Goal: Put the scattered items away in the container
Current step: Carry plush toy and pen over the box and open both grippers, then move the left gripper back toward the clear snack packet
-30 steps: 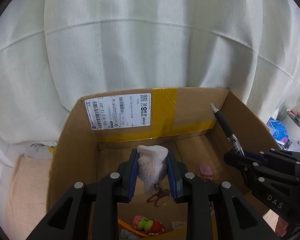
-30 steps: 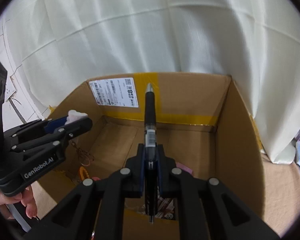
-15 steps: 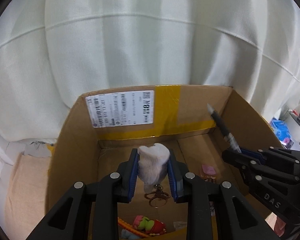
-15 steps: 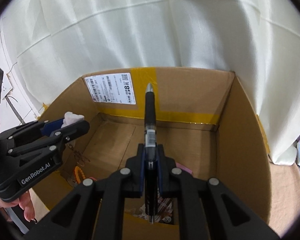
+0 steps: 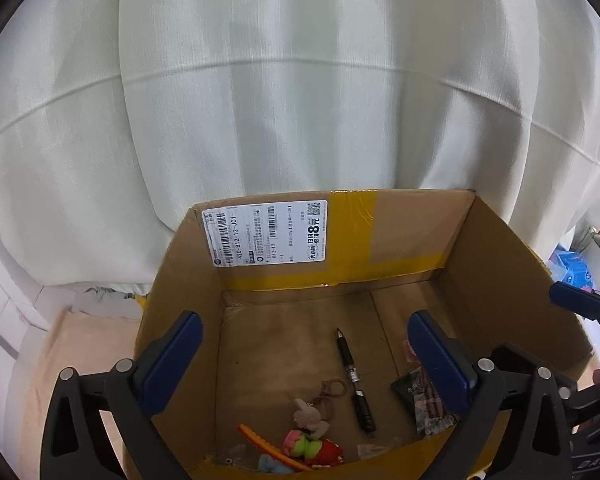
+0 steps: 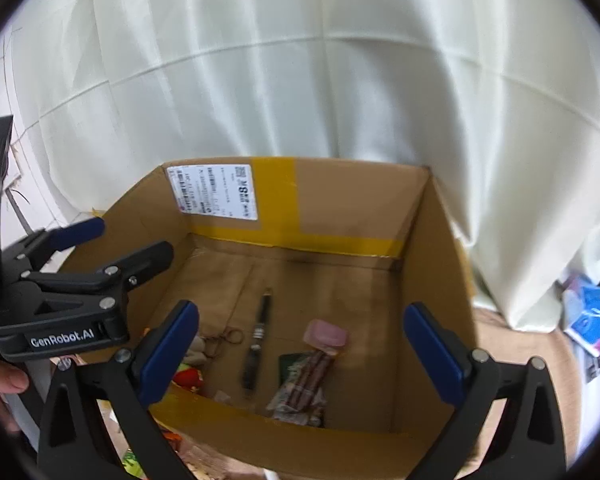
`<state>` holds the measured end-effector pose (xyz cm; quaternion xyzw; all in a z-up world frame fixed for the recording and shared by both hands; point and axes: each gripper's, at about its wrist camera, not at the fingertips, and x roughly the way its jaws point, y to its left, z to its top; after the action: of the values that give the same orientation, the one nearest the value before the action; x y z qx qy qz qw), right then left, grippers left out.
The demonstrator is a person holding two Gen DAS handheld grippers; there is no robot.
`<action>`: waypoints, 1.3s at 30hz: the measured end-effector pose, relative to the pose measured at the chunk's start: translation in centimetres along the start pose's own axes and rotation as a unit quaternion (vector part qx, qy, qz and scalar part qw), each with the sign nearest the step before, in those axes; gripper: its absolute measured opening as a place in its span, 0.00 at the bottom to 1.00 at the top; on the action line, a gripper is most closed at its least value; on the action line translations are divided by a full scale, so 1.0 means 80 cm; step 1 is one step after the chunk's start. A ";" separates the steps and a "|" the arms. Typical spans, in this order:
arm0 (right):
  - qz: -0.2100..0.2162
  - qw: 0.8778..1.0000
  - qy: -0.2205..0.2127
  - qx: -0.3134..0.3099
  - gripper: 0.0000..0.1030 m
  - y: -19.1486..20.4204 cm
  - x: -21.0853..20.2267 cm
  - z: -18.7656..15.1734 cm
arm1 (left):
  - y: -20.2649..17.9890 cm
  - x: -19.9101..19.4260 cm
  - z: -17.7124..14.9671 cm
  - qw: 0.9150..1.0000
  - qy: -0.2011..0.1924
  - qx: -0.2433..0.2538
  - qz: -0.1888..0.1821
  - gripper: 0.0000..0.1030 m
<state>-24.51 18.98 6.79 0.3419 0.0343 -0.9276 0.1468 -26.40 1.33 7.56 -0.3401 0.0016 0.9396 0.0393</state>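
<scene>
White pleated curtain (image 5: 300, 100) fills the background behind an open cardboard box (image 5: 500, 264), whose far wall carries a white shipping label (image 5: 266, 234) and bands of yellow tape (image 5: 352, 216).

On the box floor lies a black pen (image 5: 354, 380), tip toward the far wall, roughly central. Just left of the pen's lower half sits a small pale plush keychain (image 5: 310, 420) with its metal ring (image 5: 334, 388) near the pen barrel. Against the near wall lie an orange comb-like strip (image 5: 266, 446) and a red-and-green soft toy (image 5: 312, 446). Right of the pen are a dark green packet with a crinkled wrapper (image 6: 304, 376) and a pink eraser-like block (image 6: 326, 334).

Left tongs (image 5: 304, 364) hang above the near edge of the box with both blue pads (image 5: 172, 364) spread wide, holding nothing. Right tongs (image 6: 300, 352) are likewise spread wide and empty over the box opening; in the right wrist view the left tongs appear at the left edge, with a thumb (image 6: 4, 376) below them.

Outside the box, blue packaging (image 6: 592, 320) lies on the floor to the right.
</scene>
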 end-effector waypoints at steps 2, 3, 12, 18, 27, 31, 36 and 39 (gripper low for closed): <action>0.002 1.000 -0.010 0.004 1.00 -0.002 -0.007 -0.001 | -0.002 -0.007 -0.001 1.000 -0.003 0.000 -0.003 1.00; 0.004 1.000 -0.013 0.006 1.00 -0.003 -0.010 -0.002 | -0.003 -0.013 -0.002 1.000 -0.008 0.003 0.003 1.00; 0.010 0.997 -0.080 0.022 1.00 -0.008 -0.072 -0.013 | 0.008 -0.076 -0.019 0.999 -0.049 0.015 0.000 1.00; 0.013 0.996 -0.091 0.013 1.00 0.008 -0.114 -0.024 | 0.024 -0.122 -0.033 0.997 -0.071 0.000 -0.002 1.00; 0.009 0.988 -0.155 -0.014 1.00 0.034 -0.165 -0.078 | 0.049 -0.162 -0.108 0.997 -0.075 -0.007 -0.004 1.00; 0.014 0.988 -0.155 -0.005 1.00 0.030 -0.161 -0.120 | 0.061 -0.169 -0.162 0.996 -0.085 -0.006 -0.002 1.00; 0.000 0.990 -0.143 0.009 1.00 0.021 -0.148 -0.163 | 0.075 -0.160 -0.209 0.997 -0.079 -0.015 0.012 1.00; 0.005 0.990 -0.141 0.013 1.00 0.017 -0.150 -0.184 | 0.086 -0.151 -0.228 0.997 -0.073 -0.029 0.016 1.00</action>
<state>-6.26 23.05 3.35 0.2093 -0.0005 -0.9662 0.1507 -6.04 -6.93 1.10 -0.2715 -0.0228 0.9621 0.0145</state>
